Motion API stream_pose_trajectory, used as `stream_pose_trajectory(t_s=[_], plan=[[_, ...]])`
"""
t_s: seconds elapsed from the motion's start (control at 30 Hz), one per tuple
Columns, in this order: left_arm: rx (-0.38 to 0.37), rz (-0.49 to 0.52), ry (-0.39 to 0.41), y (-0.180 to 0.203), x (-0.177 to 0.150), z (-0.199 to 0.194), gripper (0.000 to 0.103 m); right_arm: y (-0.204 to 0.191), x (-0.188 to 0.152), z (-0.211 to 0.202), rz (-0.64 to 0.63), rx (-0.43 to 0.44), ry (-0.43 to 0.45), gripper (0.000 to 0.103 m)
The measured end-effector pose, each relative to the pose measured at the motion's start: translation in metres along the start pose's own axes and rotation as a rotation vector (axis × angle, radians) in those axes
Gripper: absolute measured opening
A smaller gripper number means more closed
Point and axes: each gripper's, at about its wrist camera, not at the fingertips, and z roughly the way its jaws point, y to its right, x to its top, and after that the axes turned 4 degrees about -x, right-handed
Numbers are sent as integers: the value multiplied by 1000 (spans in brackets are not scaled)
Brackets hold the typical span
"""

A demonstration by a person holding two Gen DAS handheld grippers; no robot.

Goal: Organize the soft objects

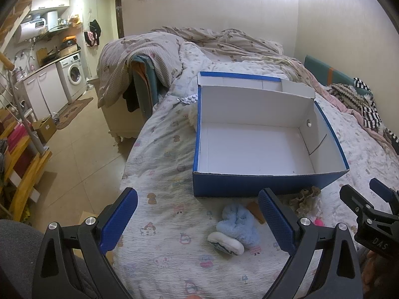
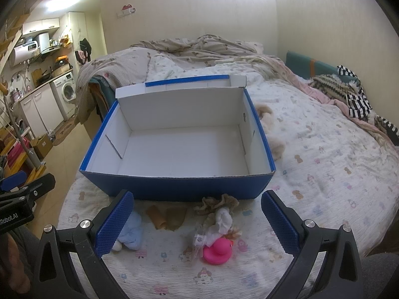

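Blue box (image 2: pixel 174 186) (white inside), pink duck (image 2: pixel 217 250), cartoon-printed bedsheet (image 2: pixel 324 174).

On the bed (image 2: pixel 324 169) an open blue cardboard box (image 2: pixel 179 186) sits with a fluffy pale-blue mitten (image 1: pixel 237 226), a brown rolled cloth (image 2: pixel 167 216), a white crumpled sock (image 2: pixel 222 220) and a pink rubber duck (image 2: pixel 218 250) in front of it.

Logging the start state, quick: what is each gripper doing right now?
Left gripper: open, holding nothing.
Right gripper: open, holding nothing.
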Motion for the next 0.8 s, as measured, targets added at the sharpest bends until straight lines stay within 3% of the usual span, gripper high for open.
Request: stream_pose_trajectory(t_s=[0.8], plan=[[8,4,-1,0,1,-3,97,0,-2,2,-3,1,-3,103]])
